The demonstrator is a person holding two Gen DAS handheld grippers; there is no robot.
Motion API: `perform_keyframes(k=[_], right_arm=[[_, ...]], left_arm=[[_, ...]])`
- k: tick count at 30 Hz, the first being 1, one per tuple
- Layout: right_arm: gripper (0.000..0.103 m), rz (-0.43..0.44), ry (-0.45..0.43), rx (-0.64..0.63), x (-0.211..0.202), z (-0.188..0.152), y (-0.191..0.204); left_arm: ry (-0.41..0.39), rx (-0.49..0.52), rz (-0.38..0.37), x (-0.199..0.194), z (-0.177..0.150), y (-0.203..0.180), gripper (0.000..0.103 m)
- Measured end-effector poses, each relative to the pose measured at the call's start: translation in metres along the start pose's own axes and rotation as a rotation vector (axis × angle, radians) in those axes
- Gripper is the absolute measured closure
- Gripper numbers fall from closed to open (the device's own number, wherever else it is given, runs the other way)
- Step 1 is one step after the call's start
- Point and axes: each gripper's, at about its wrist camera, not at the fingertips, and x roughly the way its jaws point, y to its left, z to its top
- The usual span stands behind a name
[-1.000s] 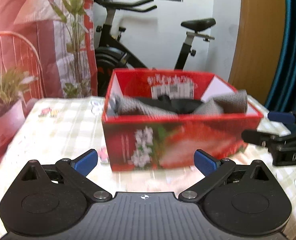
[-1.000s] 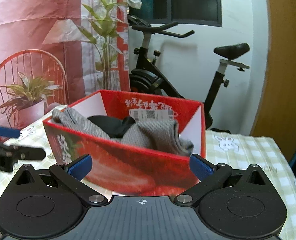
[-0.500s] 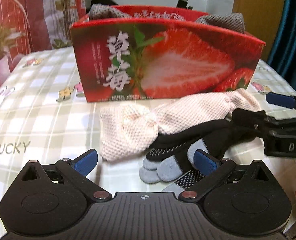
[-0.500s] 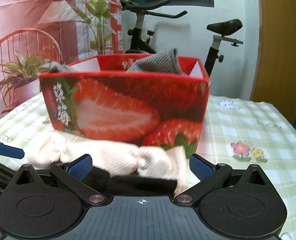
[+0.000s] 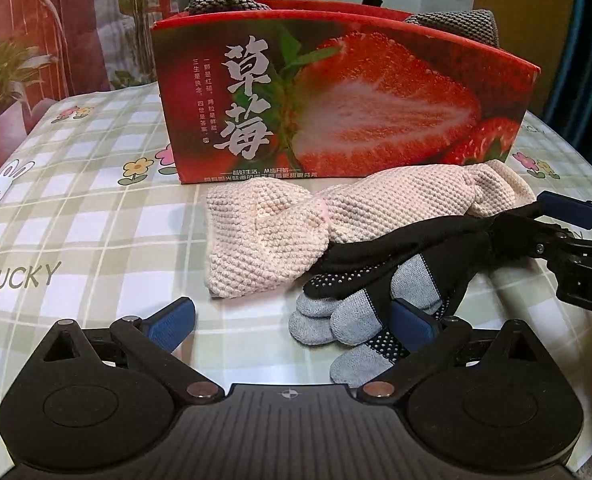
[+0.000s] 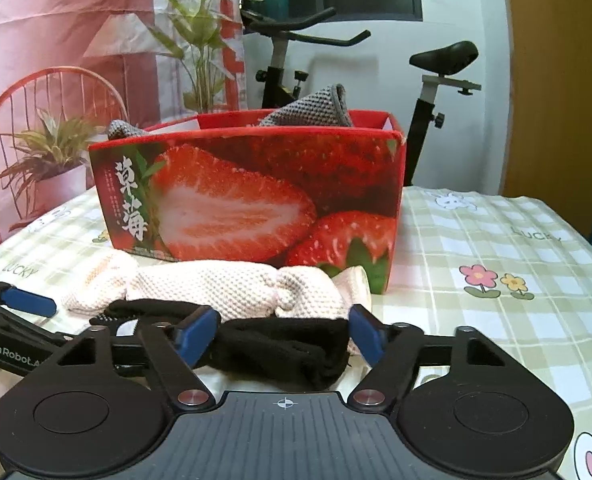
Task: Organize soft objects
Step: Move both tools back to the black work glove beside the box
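A red strawberry-print box (image 5: 348, 100) stands on the checked tablecloth, also in the right wrist view (image 6: 247, 196), with grey knit cloths (image 6: 308, 110) sticking out of its top. In front of it lie a pink knitted cloth (image 5: 279, 228) and a black-and-grey dotted glove (image 5: 376, 292). My left gripper (image 5: 291, 320) is open, low over the table, its right finger by the glove's grey fingertips. My right gripper (image 6: 283, 332) is open with the glove's black cuff (image 6: 287, 348) between its fingers; it shows in the left wrist view (image 5: 556, 220) at the cuff.
The checked tablecloth (image 5: 75, 208) covers the table, with an edge at the right (image 6: 576, 240). A red wire chair (image 6: 51, 120) and potted plants (image 6: 51, 152) stand at the left. An exercise bike (image 6: 428, 92) stands behind the box.
Both grippers have dropped from above the box to table height in front of it. My right gripper has narrowed around the glove's cuff; the pink cloth and glove have come into view.
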Motion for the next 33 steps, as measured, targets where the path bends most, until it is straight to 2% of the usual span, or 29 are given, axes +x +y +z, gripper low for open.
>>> perform_keyframes(k=[14,18,22,25,29,33], right_arm=[[0.041,0.035,0.017,0.045,0.004,-0.001,-0.008],[0.044,0.050,0.017,0.069,0.002,-0.001,-0.012],[0.046,0.061,0.024,0.094,-0.003,-0.001,-0.015],[0.049,0.073,0.030,0.103,-0.007,-0.003,-0.018],[0.051,0.088,0.024,0.128,-0.007,-0.005,-0.023],[0.051,0.091,0.026,0.130,-0.006,-0.005,-0.023]], left_arm=[[-0.018,0.004,-0.007,-0.004,-0.004,-0.006,0.000],[0.003,0.003,-0.030,-0.004,0.000,-0.003,0.000],[0.024,-0.062,-0.080,-0.007,0.003,0.007,0.000],[0.037,-0.092,-0.105,-0.010,0.004,0.011,0.004],[0.031,-0.150,-0.159,-0.013,0.005,0.017,0.018],[0.012,-0.138,-0.207,-0.016,0.006,0.006,0.019]])
